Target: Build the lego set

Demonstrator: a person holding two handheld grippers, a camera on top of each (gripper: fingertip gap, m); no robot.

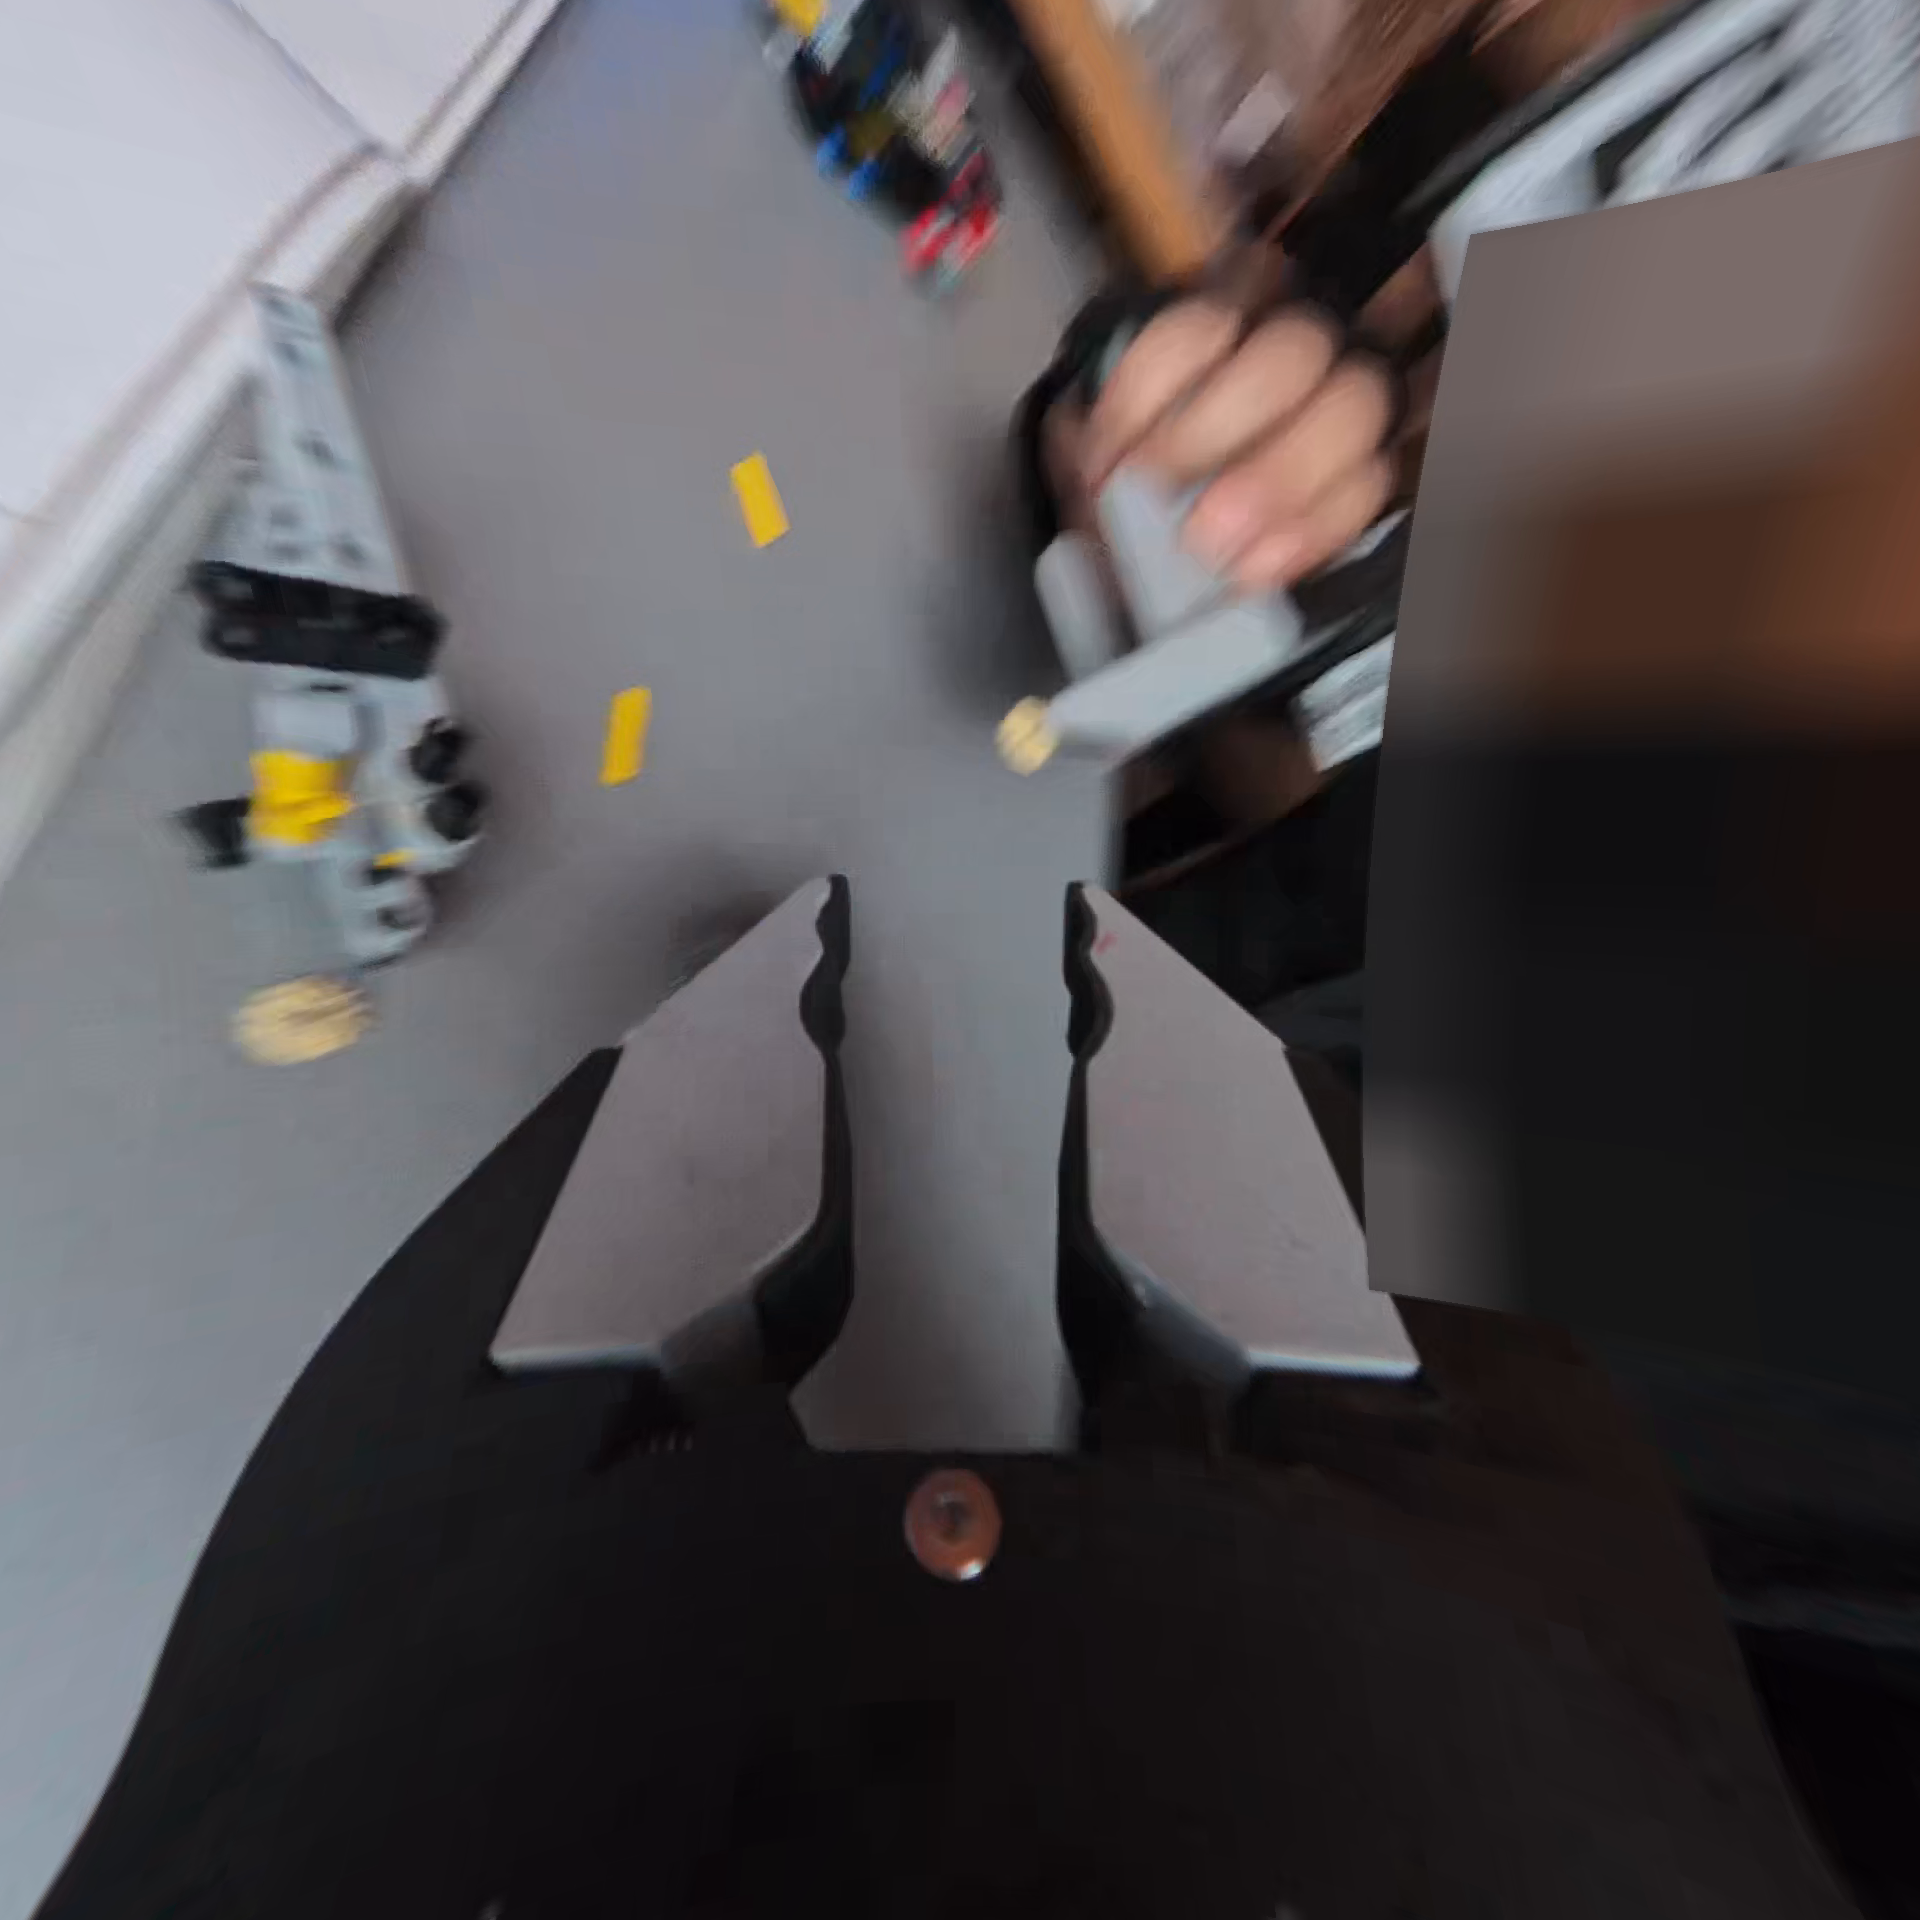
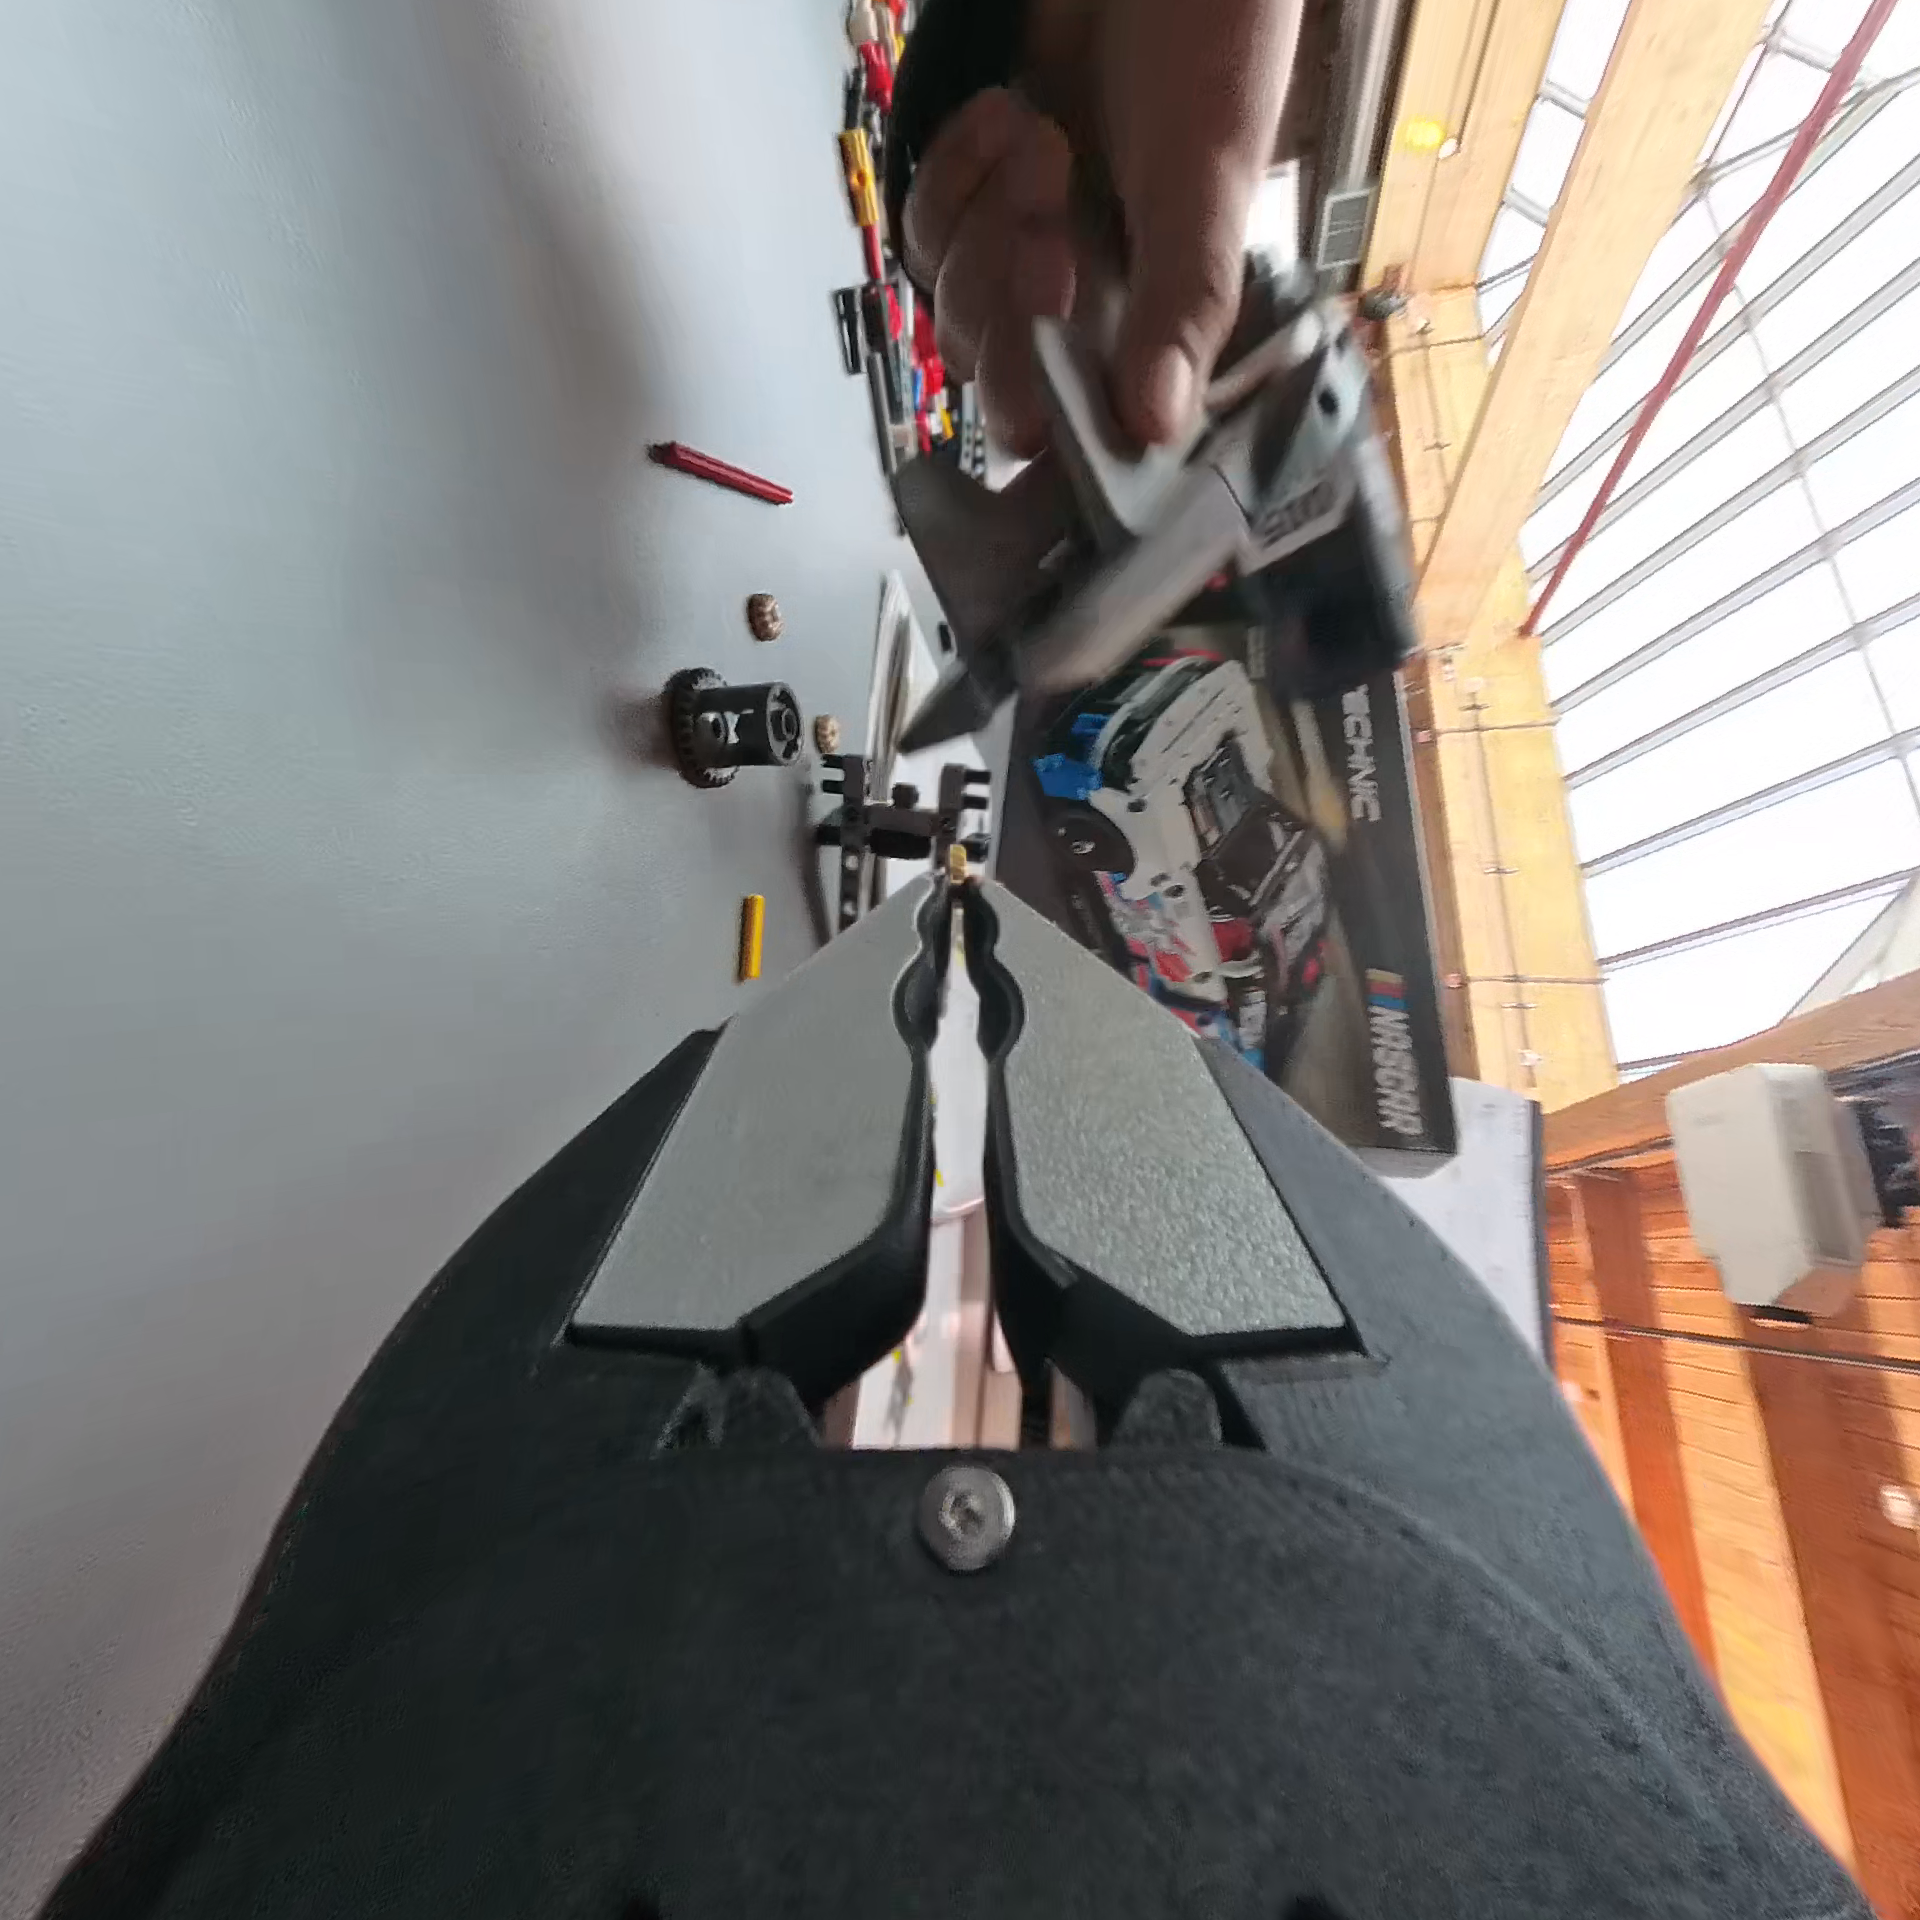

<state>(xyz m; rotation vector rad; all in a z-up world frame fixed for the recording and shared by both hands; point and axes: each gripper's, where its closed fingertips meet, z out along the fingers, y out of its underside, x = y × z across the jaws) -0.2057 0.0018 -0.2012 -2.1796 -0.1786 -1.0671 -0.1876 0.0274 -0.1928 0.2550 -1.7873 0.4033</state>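
My left gripper (image 1: 956, 904) is open and empty above the grey table (image 1: 644, 343). My right gripper (image 2: 954, 896) is shut on a small tan gear (image 2: 958, 860). In the left wrist view it shows at the upper right (image 1: 1065, 727), held by a hand (image 1: 1226, 436), with the tan gear (image 1: 1027, 736) at its tips. A partly built grey, black and yellow assembly (image 1: 322, 748) lies at the left, with another tan gear (image 1: 299, 1018) beside it. Two short yellow pieces (image 1: 758, 499) (image 1: 625, 735) lie between the grippers. The left wrist view is blurred.
A red axle (image 2: 717, 473), two tan gears (image 2: 764, 615) (image 2: 826, 732), a black differential gear (image 2: 732, 727), a yellow axle (image 2: 750, 935) and a black frame piece (image 2: 894, 821) lie on the table. The set's box (image 2: 1247, 883) stands behind. A parts pile (image 2: 894, 260) lies farther off. One gripper's finger ends stand about 4 cm off the other's.
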